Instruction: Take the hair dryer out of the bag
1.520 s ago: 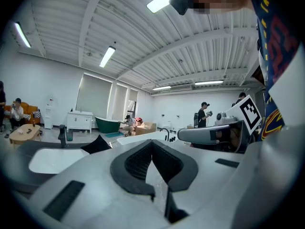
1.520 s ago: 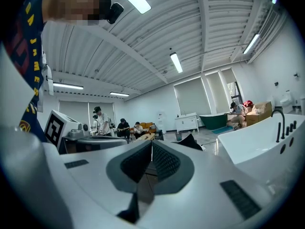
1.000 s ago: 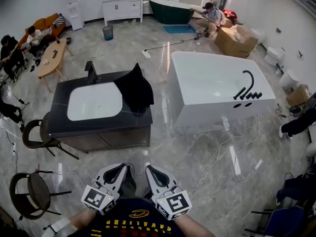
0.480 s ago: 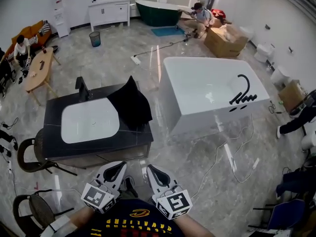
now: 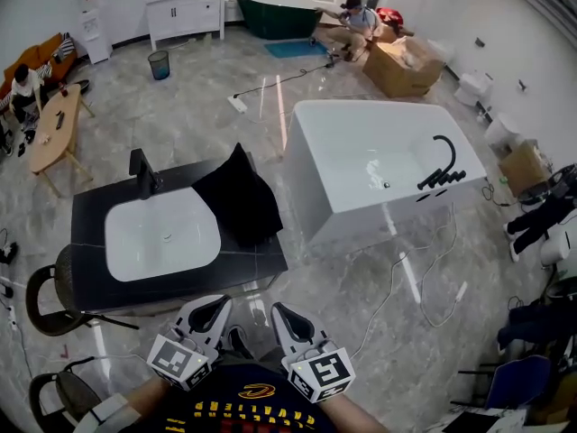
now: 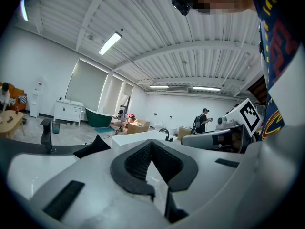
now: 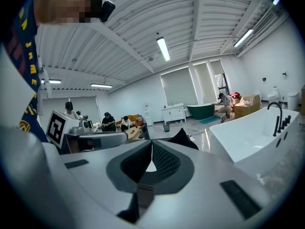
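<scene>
A black bag [image 5: 240,197] lies bunched on the right side of a dark vanity counter [image 5: 90,282], beside its white basin [image 5: 162,240]. The hair dryer shows in no view. Both grippers are held close to my body, short of the counter's near edge and apart from the bag. My left gripper [image 5: 215,308] is shut with nothing in it, and so is my right gripper [image 5: 285,316]. In the left gripper view, the bag [image 6: 93,147] peeks over the shut left gripper [image 6: 151,146]. In the right gripper view the bag [image 7: 184,138] rises just past the right gripper [image 7: 151,148].
A white bathtub [image 5: 379,156] with a black tap stands right of the vanity. White cables [image 5: 406,282] trail over the marble floor. Round chairs [image 5: 50,287] sit left of the counter. A black faucet [image 5: 142,170] stands behind the basin. People sit far off at the back.
The vanity, bag and bathtub have drawn nearer and slid lower in the head view as I walk toward them. Both grippers stay shut, held the same way in front of me.
</scene>
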Action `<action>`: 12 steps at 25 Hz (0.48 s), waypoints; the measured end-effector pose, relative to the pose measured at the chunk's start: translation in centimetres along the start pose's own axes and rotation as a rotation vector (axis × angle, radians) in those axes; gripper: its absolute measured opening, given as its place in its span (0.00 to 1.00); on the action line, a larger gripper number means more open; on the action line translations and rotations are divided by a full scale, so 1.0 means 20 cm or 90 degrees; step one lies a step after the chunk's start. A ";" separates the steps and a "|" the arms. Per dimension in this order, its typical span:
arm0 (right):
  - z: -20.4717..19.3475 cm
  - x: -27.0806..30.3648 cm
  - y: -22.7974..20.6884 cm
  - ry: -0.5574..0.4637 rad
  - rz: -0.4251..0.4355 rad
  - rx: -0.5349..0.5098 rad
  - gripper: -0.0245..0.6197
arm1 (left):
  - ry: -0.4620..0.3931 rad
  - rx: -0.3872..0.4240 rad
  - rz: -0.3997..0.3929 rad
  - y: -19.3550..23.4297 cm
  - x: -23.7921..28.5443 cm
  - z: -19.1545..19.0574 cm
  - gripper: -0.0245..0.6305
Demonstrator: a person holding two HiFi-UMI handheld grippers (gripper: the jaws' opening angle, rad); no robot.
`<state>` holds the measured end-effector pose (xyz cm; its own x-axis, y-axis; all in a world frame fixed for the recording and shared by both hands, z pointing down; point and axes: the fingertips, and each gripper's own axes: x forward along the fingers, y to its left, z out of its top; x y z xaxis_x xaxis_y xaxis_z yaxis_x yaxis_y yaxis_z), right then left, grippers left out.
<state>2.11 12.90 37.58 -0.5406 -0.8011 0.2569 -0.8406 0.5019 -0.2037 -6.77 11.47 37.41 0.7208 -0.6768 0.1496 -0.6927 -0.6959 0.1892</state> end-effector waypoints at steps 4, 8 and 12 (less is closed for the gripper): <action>-0.03 0.05 -0.05 0.015 -0.012 0.007 0.05 | 0.005 -0.022 -0.013 0.04 0.06 -0.06 0.04; -0.08 0.10 -0.12 0.028 -0.008 0.030 0.05 | 0.022 -0.011 -0.009 0.07 0.14 -0.07 0.04; -0.04 0.19 -0.26 0.025 0.002 0.043 0.05 | 0.021 0.010 0.039 0.23 0.26 -0.03 0.04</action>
<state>4.38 7.47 40.47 -0.5450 -0.7854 0.2934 -0.8356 0.4800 -0.2673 -6.15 4.98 39.69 0.6772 -0.7103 0.1919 -0.7357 -0.6571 0.1639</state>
